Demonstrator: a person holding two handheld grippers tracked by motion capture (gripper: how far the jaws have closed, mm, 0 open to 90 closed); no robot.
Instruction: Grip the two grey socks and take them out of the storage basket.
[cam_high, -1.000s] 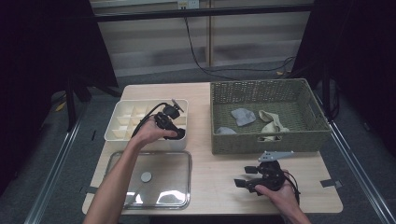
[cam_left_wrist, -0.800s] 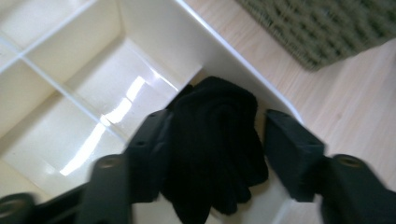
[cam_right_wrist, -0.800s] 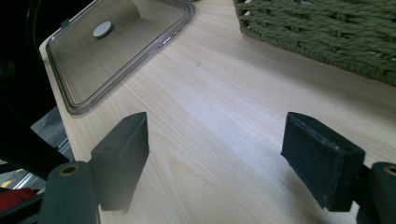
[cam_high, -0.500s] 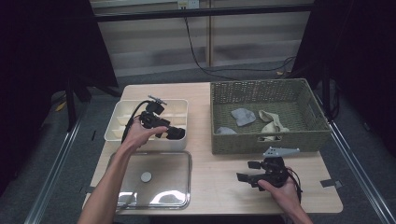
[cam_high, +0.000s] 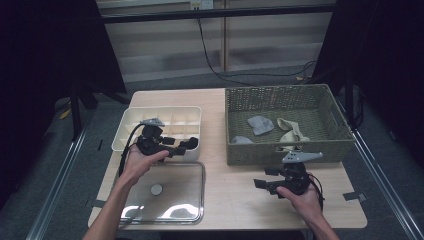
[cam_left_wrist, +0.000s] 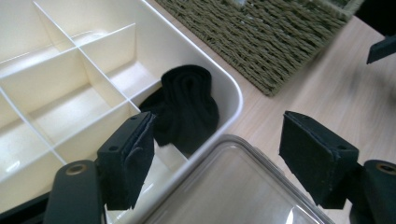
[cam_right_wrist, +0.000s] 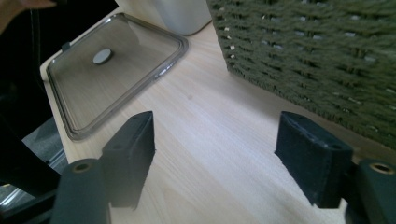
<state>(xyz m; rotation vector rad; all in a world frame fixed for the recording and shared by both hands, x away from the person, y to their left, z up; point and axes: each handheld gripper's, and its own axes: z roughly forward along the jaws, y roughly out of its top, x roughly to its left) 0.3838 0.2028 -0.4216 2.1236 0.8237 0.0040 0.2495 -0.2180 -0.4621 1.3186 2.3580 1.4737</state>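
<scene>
The high view looks forward and down from above the person's side, taking in the whole wooden table (cam_high: 235, 192) from afar. The left gripper view looks closely down at the divided white box (cam_left_wrist: 236, 100) corner and clear lid (cam_left_wrist: 224, 186). The right gripper view, low over the tabletop, shares that lid (cam_right_wrist: 112, 70) and the wicker basket (cam_right_wrist: 317, 60) wall.
</scene>
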